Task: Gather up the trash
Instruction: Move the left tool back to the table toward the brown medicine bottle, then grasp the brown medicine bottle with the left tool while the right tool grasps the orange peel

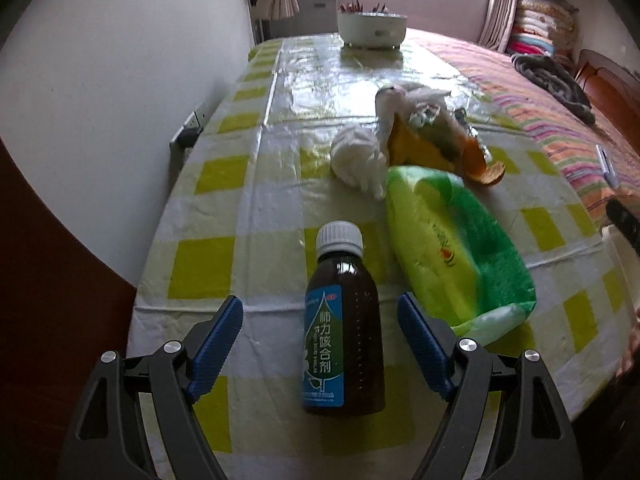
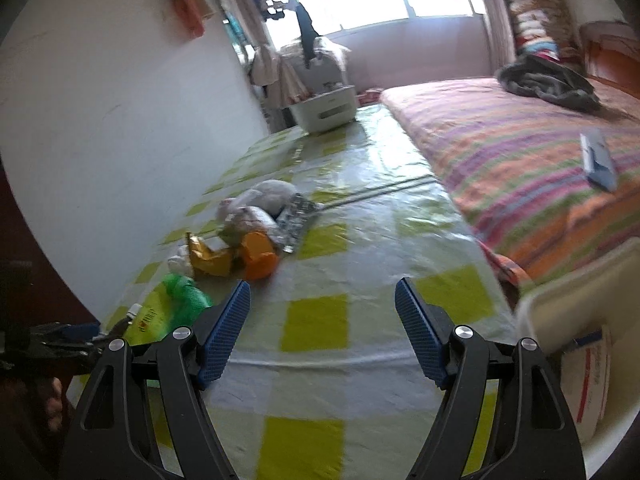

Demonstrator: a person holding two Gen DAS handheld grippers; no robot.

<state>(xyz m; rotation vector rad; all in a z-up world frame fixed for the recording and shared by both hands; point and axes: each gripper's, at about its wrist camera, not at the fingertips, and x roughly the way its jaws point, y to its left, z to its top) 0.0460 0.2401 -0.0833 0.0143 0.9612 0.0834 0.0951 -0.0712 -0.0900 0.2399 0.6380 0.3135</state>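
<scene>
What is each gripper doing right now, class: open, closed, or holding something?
Left gripper: open, astride the brown glass bottle with white cap, pads not touching it.
Right gripper: open, holding nothing.

One brown medicine bottle with a white cap stands near the counter's front edge. One green-and-yellow plastic pack lies just beside it. One crumpled white tissue wad sits toward the middle, one more white wad lying behind it. Orange wrappers in the heap number at least two, with one gold wrapper and one silvery foil sachet alongside. One white pot holding pencils, too blurred to count, stands at the far edge. Two claws are present: one left, one right.
</scene>
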